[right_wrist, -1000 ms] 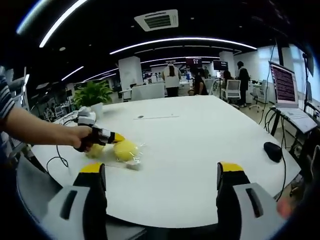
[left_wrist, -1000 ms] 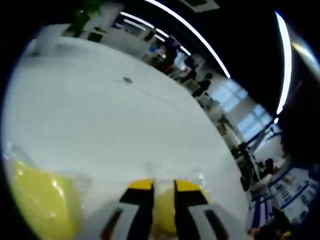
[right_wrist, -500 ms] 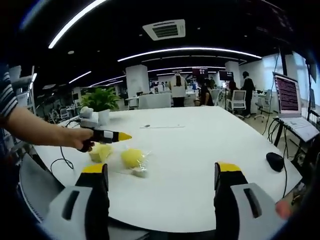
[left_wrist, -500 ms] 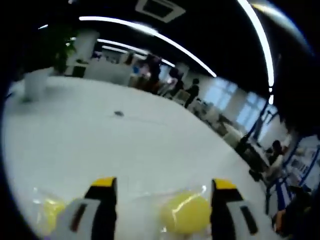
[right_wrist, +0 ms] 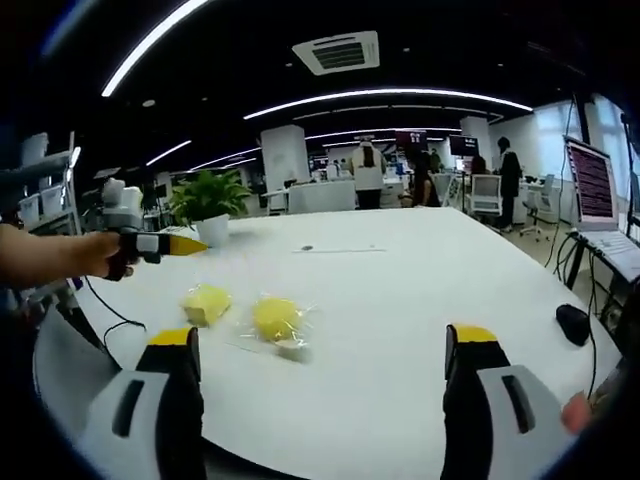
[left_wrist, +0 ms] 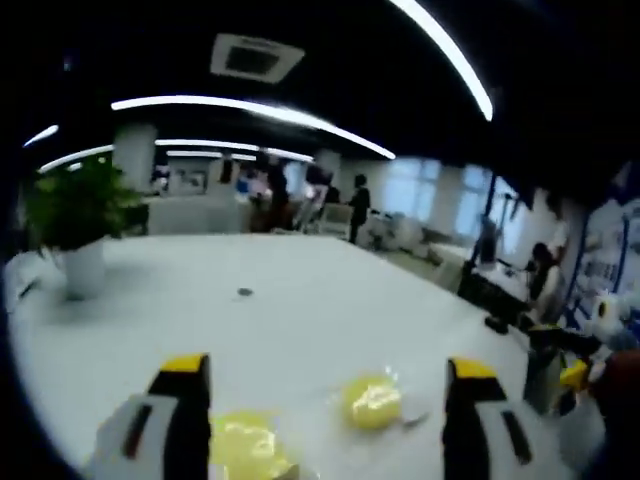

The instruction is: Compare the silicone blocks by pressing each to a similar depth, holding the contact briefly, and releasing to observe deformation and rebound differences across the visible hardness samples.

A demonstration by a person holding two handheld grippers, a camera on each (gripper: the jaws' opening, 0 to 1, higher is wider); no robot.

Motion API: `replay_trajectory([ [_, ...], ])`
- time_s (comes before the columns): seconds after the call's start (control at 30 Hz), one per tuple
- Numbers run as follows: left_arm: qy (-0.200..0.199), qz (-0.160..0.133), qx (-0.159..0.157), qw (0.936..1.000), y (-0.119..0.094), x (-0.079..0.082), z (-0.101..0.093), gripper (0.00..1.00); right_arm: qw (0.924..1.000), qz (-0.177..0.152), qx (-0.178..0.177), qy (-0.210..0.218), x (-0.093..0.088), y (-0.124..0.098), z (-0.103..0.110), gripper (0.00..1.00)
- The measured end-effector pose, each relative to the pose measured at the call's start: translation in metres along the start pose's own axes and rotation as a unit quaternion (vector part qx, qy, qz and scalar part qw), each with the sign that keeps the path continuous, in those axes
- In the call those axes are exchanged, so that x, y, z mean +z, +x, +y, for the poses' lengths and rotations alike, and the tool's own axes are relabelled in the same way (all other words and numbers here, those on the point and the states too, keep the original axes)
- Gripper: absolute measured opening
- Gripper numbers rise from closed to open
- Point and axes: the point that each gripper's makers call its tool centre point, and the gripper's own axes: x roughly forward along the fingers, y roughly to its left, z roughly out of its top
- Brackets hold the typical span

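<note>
Two yellow silicone blocks lie in clear wrap on the white table [right_wrist: 400, 290]: a squarish block [right_wrist: 207, 303] and a rounder block [right_wrist: 277, 318]. The left gripper view shows the rounder block [left_wrist: 372, 402] and the squarish block [left_wrist: 245, 445] low between my own jaws. My left gripper [left_wrist: 325, 375] is open and holds nothing. In the right gripper view a hand holds that left gripper [right_wrist: 168, 243] in the air, up and to the left of both blocks and apart from them. My right gripper [right_wrist: 322, 340] is open and hangs near the table's front edge.
A potted plant [right_wrist: 208, 200] stands at the back left, with a black cable [right_wrist: 105, 312] trailing near the left edge. A black mouse [right_wrist: 574, 323] and an open laptop [right_wrist: 600, 190] sit at the right. People and desks fill the far room.
My left gripper, shut on the rounder block a second ago, has opened and lifted up and away to the left. Both blocks now lie free. The right gripper stayed open.
</note>
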Motion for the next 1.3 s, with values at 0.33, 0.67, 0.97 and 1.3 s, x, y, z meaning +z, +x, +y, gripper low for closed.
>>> replay_trajectory([
  [0.33, -0.012, -0.048, 0.064, 0.9967, -0.111, 0.019, 0.033, 1.0, 0.9996, -0.012, 0.026, -0.007, 0.011, 0.018, 0.013, 0.96],
  [0.67, 0.028, -0.062, 0.084, 0.9942, -0.18, 0.022, 0.033, 1.0, 0.9989, -0.024, 0.038, -0.013, 0.024, 0.02, 0.02, 0.96],
  [0.97, -0.004, -0.004, 0.1, 0.995, -0.193, -0.027, 0.03, 1.0, 0.9985, 0.017, 0.033, -0.04, 0.005, 0.014, 0.023, 0.96],
  [1.3, -0.02, -0.001, 0.064, 0.9978, -0.184, -0.034, 0.017, 1.0, 0.9977, 0.025, 0.029, -0.056, 0.008, 0.011, 0.028, 0.96],
])
